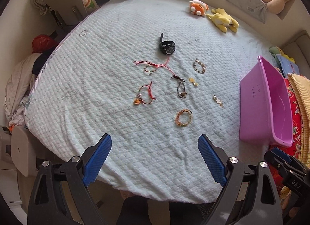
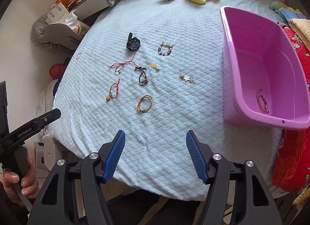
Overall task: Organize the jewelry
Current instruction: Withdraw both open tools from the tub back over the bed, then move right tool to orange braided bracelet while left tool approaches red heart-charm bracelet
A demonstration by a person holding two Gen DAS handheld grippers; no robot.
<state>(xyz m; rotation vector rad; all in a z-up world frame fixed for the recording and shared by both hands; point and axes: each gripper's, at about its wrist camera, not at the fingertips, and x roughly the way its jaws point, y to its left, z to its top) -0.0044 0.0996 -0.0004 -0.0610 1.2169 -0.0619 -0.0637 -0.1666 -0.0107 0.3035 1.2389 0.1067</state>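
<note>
**Jewelry spread on the bed, one bracelet in the bin**

Across both wrist views, a pale blue quilted bedspread [image 1: 96,93] fills most of the scene. At its right edge stands a purple plastic bin [image 2: 251,54]; in the right wrist view a single dark beaded bracelet [image 2: 263,101] lies on the bin's floor near the closer end.

Below the bin in size come the two tools. The left gripper [image 1: 155,159] hangs above the near edge of the bed with its blue pads spread wide and nothing between them. The right gripper [image 2: 155,155] is likewise over the near edge, its jaws parted at a moderate width and empty. A hand [image 2: 19,182] grips the handle of the left tool at the lower left of the right wrist view.

At the far side of the bed lie an orange and white plush toy [image 1: 198,8] and, just beside it, a yellow plush toy [image 1: 222,20].

The rest of the jewelry sits loose in the middle of the bedspread, each piece apart from the bin: a black wristwatch [image 1: 167,46] farthest away, a red cord bracelet [image 1: 152,66] in front of it, a beaded bracelet [image 1: 199,66] to the right, a dark cord bracelet [image 1: 180,87], a red bracelet with an orange charm [image 1: 144,95], a gold coiled bracelet [image 1: 183,117] nearest the grippers, a small yellow flower clip [image 1: 193,81], and a white flower clip [image 1: 218,100]. A thin ring [image 1: 83,33] lies alone near the bed's left edge.
</note>
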